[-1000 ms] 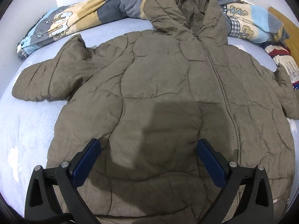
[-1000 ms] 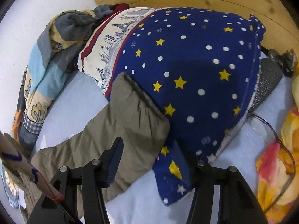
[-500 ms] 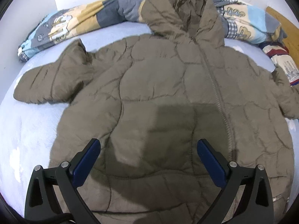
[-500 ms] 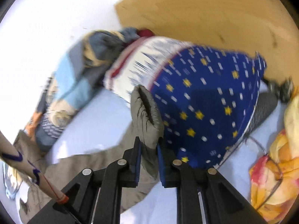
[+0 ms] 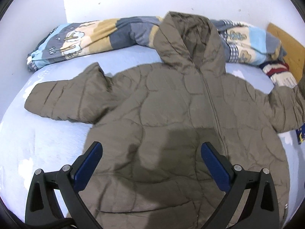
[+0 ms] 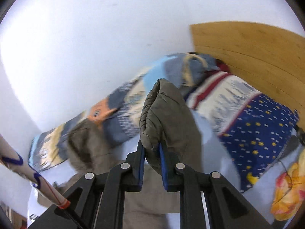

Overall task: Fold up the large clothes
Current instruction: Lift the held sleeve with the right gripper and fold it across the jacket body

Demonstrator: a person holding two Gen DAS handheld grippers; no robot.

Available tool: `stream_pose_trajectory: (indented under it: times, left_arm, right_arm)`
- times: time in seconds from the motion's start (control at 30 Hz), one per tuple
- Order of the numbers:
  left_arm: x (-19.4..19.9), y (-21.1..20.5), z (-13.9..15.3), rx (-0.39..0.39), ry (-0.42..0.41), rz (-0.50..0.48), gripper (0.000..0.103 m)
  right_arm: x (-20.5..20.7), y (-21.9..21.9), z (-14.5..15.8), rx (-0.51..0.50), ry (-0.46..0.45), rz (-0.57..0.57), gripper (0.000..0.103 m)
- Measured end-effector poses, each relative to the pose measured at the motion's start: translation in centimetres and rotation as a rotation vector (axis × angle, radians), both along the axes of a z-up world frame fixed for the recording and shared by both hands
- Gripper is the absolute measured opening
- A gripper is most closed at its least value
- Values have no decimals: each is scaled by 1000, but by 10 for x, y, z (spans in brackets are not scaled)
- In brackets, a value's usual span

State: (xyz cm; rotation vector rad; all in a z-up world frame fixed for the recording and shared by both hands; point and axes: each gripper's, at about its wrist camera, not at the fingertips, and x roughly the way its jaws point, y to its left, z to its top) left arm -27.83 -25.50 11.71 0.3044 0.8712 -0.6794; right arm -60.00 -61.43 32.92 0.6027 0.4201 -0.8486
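My right gripper (image 6: 152,148) is pinching the cuff of the jacket's sleeve (image 6: 164,114), jaws having just closed in on it, the blue pads squeezing the puffy olive fabric so the cuff bunches up above the fingertips and stands clear of the bed. Behind it I've got a blurred view of the patterned blanket (image 6: 118,106), a navy star-print pillow (image 6: 257,126) to the right, and the wooden headboard (image 6: 247,45) against the white wall. Over on my left gripper (image 5: 151,152), the fingers are spread wide with nothing between them, hovering above the lower front of the jacket (image 5: 171,114) and casting a shadow on it. The jacket lies flat and face-up on the pale blue sheet (image 5: 38,133), zipped, hood (image 5: 188,38) resting against the blanket at the far edge. Its other sleeve (image 5: 66,99) stretches out to the left in that view, lying flat on the sheet, while the sleeve on the right edge runs out of frame.
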Motion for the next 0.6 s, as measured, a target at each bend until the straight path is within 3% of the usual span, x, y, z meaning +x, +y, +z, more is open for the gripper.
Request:
stream_pose_trajectory:
  times: [0.17, 0.3, 0.6]
  left_arm:
    - [7, 18, 14, -27, -35, 23, 103]
    - [19, 34, 20, -55, -18, 48, 103]
    - [42, 58, 16, -58, 51, 127, 103]
  right_arm:
    - [70, 53, 17, -4, -9, 140, 16]
    - [129, 91, 11, 1, 8, 247, 16]
    - [239, 154, -61, 89, 74, 416, 16]
